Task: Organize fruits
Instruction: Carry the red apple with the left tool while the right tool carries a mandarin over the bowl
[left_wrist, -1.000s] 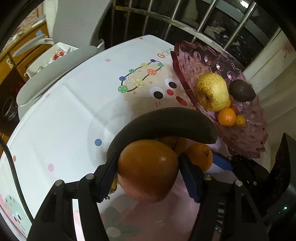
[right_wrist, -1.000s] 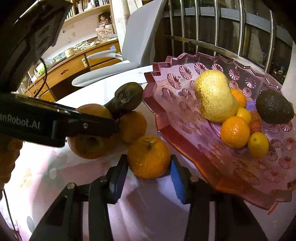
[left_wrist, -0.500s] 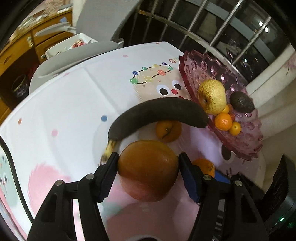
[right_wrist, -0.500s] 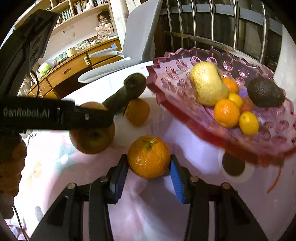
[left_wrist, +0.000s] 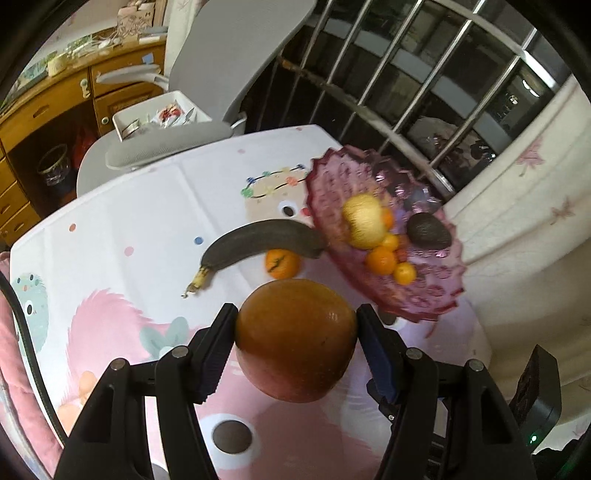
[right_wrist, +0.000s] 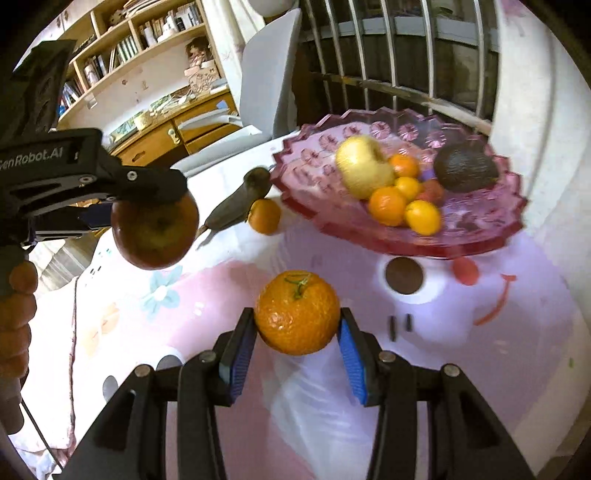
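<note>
Tablecloth (left_wrist: 155, 206) farther below: left claw (left_wrist: 295, 332) lifted apple (left_wrist: 295, 339), right claw (right_wrist: 297, 328) lifted tangerine (right_wrist: 297, 312).

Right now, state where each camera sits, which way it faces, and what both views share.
Left wrist: on the left tongs, facing down along them at the apple they hold, the table beyond.
Right wrist: on the right tongs, facing down at the held orange; the left tongs and a hand show at the left.
Shared: the apple, blackened banana, loose orange, and pink fruit dish.
</note>
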